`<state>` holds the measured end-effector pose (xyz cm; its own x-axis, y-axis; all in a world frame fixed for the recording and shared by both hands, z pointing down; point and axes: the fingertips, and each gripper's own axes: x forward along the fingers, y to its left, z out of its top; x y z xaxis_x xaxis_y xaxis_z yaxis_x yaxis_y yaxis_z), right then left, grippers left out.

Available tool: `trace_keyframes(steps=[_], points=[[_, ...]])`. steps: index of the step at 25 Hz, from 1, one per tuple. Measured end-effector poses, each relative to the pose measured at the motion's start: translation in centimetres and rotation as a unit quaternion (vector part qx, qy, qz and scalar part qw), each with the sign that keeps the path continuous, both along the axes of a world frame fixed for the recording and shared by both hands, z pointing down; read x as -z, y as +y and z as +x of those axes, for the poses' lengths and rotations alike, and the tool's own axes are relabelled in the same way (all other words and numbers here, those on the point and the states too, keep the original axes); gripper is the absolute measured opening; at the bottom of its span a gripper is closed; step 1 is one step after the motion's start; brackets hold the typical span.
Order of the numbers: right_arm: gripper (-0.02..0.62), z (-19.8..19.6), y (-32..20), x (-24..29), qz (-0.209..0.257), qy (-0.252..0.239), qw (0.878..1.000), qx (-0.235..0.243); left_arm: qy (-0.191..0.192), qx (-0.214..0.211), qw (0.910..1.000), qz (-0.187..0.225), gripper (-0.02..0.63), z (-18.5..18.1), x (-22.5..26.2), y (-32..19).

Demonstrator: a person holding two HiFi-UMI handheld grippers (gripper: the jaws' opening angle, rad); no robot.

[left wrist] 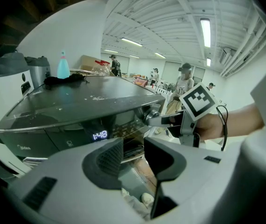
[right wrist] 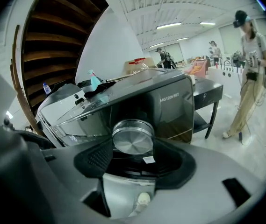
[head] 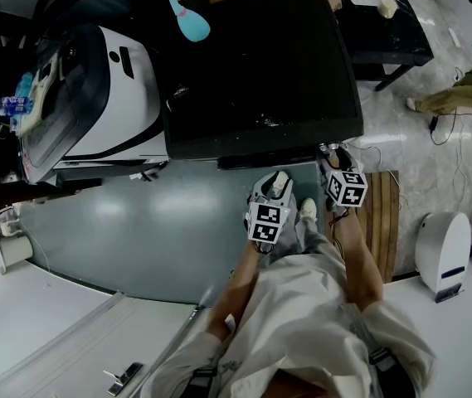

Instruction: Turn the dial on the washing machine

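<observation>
**Right gripper pinching the dial; left gripper standing by**

The right gripper (right wrist: 133, 149) points obliquely down at the front panel of the washing machine (head: 260, 65). The dial (right wrist: 133, 135), a brushed-metal knob, sits squarely between its jaws. One ribbed pad presses on each flank, and the knob's flat face is turned toward the gripper's own camera. A grip across the diameter lets a roll of the wrist pass straight into the knob. Judged from this hold, the turning step is in hand. No pointer or mark on the dial can be read, so how far it has been turned cannot be told.

The left gripper (left wrist: 133, 146) is to the left of the right one and drawn back from the panel. Its jaws are spread with nothing between them (only floor and the person's shoe (left wrist: 147, 199) show through the gap). Ahead of its tips and to their right, the right gripper's fingers (left wrist: 163, 120) hold the dial. Ahead and slightly to the left is the lit display (left wrist: 99, 135). This placing appears meant to keep the idle tool clear of the working one while leaving the panel in view.

The smooth metal rim may slip under the pads if the gripper's axis drifts off the dial's centre line.
</observation>
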<state>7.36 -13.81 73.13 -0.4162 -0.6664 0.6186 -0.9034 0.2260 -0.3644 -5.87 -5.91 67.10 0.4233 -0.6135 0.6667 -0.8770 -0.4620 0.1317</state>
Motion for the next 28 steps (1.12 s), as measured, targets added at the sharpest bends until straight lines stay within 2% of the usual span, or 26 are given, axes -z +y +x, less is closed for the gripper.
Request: trace_keyframes(steps=[15,28], points=[[0.270,0.15,-0.02,-0.10,-0.024,-0.085,0.996,-0.026,-0.002,-0.005,1.0000,-0.001,0.146,0.34,-0.24,0.01],[0.270,0.29,0.04,-0.25,-0.045,-0.169,0.983,-0.058,-0.001,-0.004,1.0000,-0.005,0.144,0.41,-0.18,0.07]])
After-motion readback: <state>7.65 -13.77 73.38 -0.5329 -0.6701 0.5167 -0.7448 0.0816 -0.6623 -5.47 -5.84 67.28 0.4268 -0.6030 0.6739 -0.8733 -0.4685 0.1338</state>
